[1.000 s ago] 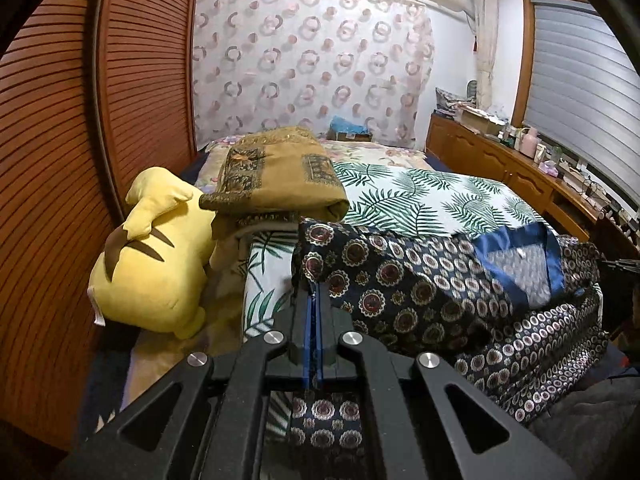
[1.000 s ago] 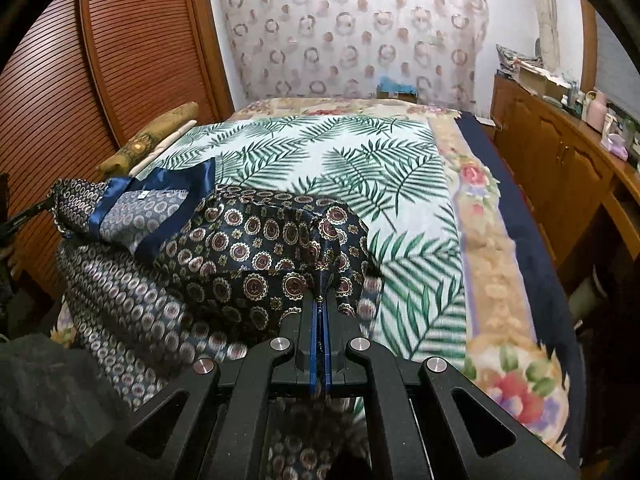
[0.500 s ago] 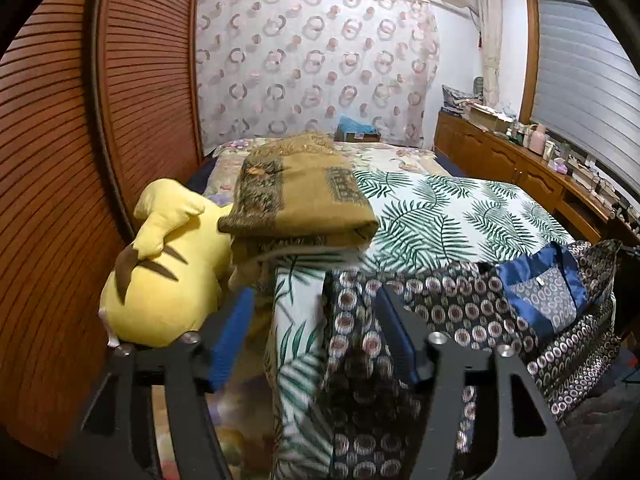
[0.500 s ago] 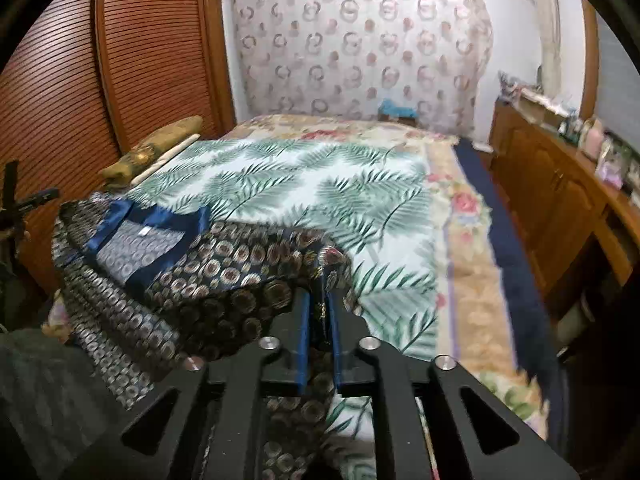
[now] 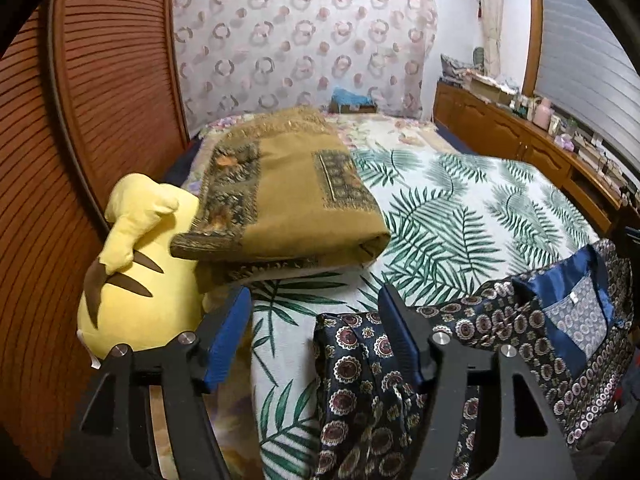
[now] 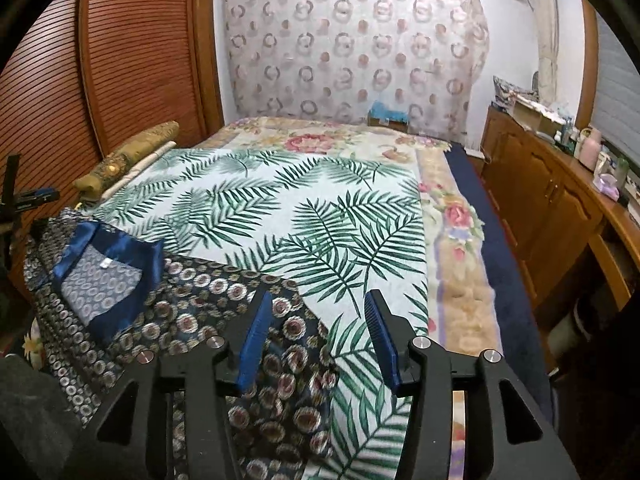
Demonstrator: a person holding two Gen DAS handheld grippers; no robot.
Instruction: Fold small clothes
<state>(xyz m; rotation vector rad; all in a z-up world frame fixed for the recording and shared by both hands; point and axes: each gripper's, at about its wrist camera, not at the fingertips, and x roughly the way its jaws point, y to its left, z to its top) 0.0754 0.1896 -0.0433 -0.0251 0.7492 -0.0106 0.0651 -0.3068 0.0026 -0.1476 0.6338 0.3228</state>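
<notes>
A dark patterned garment (image 5: 480,336) with a blue collar (image 5: 568,280) lies on the near edge of the palm-leaf bed cover (image 5: 460,208). It also shows in the right wrist view (image 6: 192,304), blue collar (image 6: 104,248) at the left. My left gripper (image 5: 316,316) is open and empty, its right finger just over the garment's left edge. My right gripper (image 6: 318,316) is open and empty above the garment's right edge. The garment's near part hangs over the bed edge, hidden under the grippers.
A yellow plush toy (image 5: 136,280) and a folded mustard blanket (image 5: 288,196) sit at the bed's left side. A wooden slatted wardrobe (image 5: 80,120) stands on the left, a wooden sideboard (image 6: 560,208) with clutter on the right. A curtain (image 6: 352,40) hangs behind.
Both grippers were shut on the garment's edges a second ago. The left opened first, then the right. The garment now lies released on the bed, and both grippers have pulled back.
</notes>
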